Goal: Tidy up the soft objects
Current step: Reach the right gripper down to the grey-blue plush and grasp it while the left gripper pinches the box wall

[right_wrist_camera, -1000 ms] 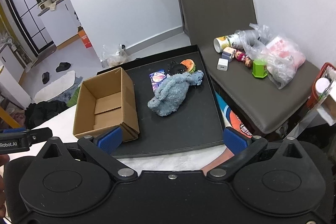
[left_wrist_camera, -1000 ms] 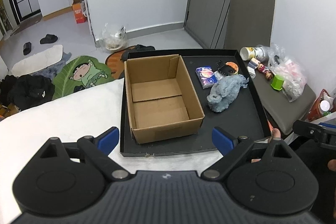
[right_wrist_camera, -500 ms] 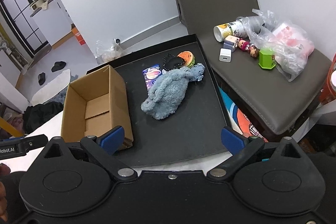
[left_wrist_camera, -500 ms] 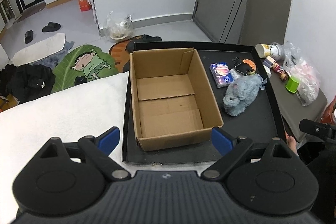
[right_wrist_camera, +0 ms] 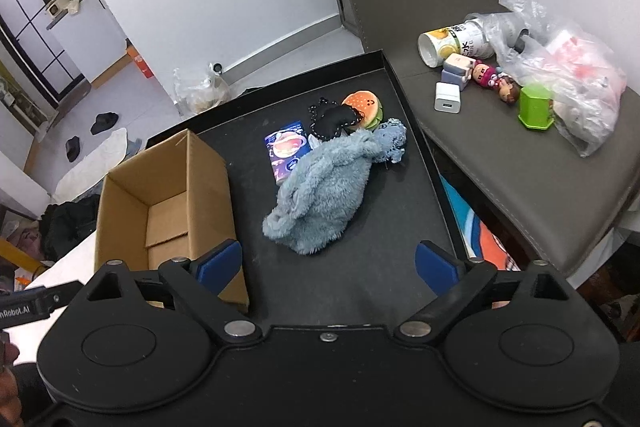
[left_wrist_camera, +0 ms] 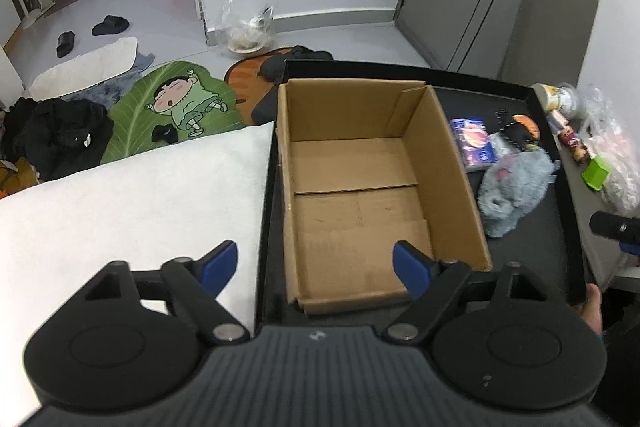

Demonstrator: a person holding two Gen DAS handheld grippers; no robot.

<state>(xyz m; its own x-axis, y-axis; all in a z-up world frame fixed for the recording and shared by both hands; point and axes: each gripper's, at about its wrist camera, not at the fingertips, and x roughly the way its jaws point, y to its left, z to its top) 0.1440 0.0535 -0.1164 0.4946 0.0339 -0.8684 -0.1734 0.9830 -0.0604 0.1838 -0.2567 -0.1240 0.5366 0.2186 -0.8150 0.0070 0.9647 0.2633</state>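
Black tray (left_wrist_camera: 560, 227) beneath downtilted claws

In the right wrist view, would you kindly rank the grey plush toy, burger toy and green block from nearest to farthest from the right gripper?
1. Grey plush toy, mid-tray, just ahead of the right gripper.
2. Burger toy, at the tray's far edge.
3. Green block, off to the right on the chair seat.

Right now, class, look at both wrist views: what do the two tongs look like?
Both look alike. The left tongs have matte black arms with silver pivot pins, two round black discs, a ribbed grey body and blue fingertips. The right tongs match, with a smooth black body.
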